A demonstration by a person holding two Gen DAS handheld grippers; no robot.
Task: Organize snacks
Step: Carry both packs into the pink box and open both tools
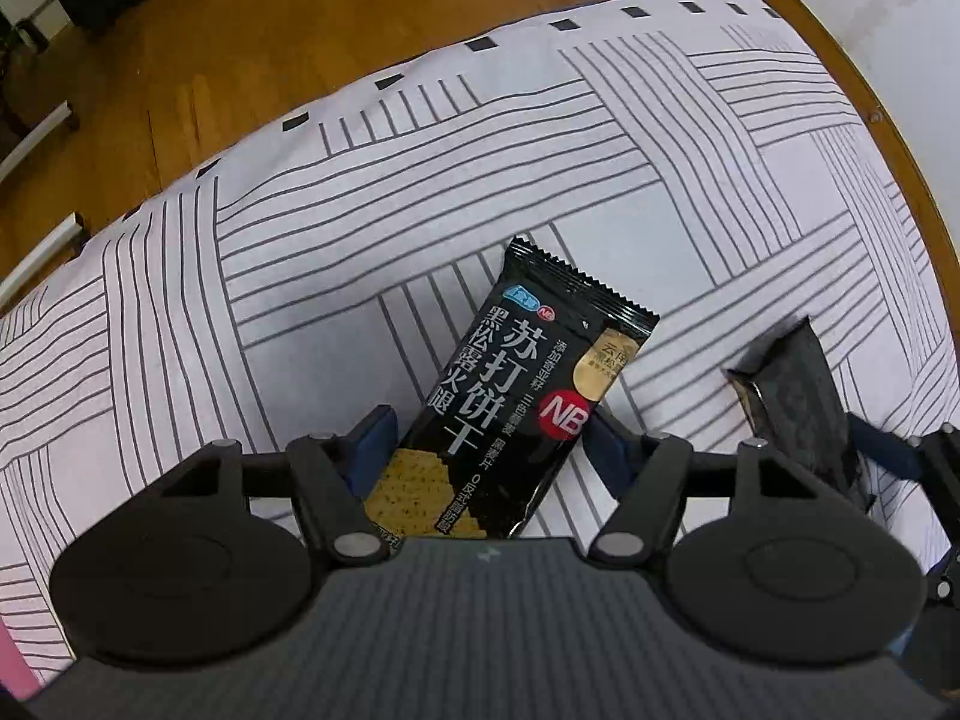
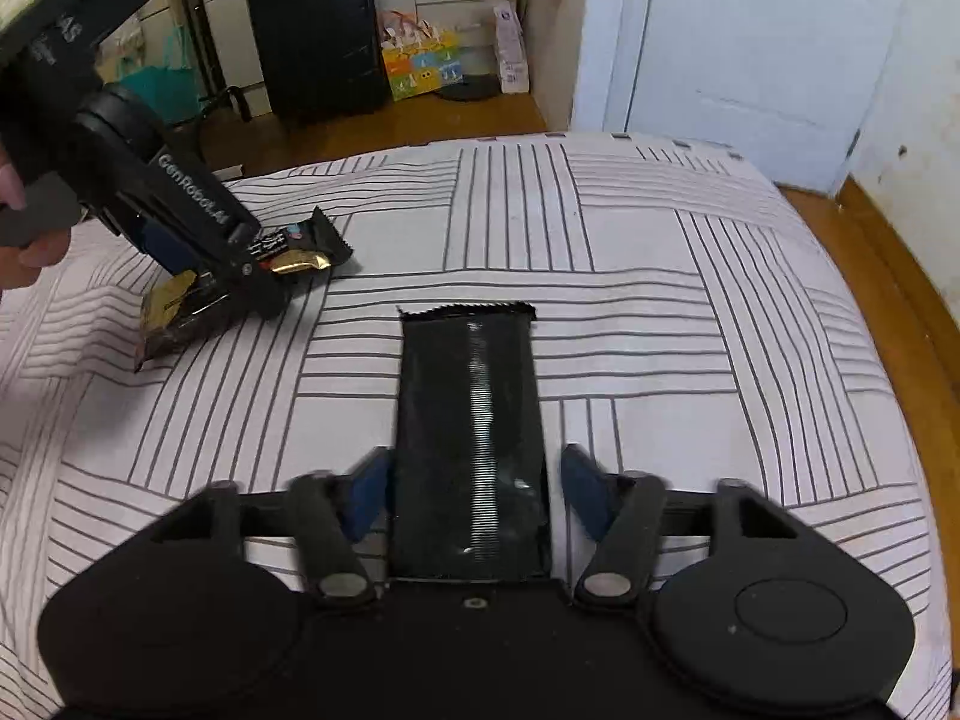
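A black cracker packet with white lettering and a red round mark lies face up on the striped bedspread. My left gripper points down astride it. The blue left pad sits against the packet's edge, with a thin gap at the right pad. In the right wrist view the left gripper straddles the same packet. A second black packet lies seam side up between the fingers of my right gripper. White cloth shows between that packet and the right pad. The second packet is blurred in the left wrist view.
A person's hand holds the left gripper's handle. Wooden floor runs past the bed's far edge. Beyond it stand a black suitcase, a colourful gift bag and a white door.
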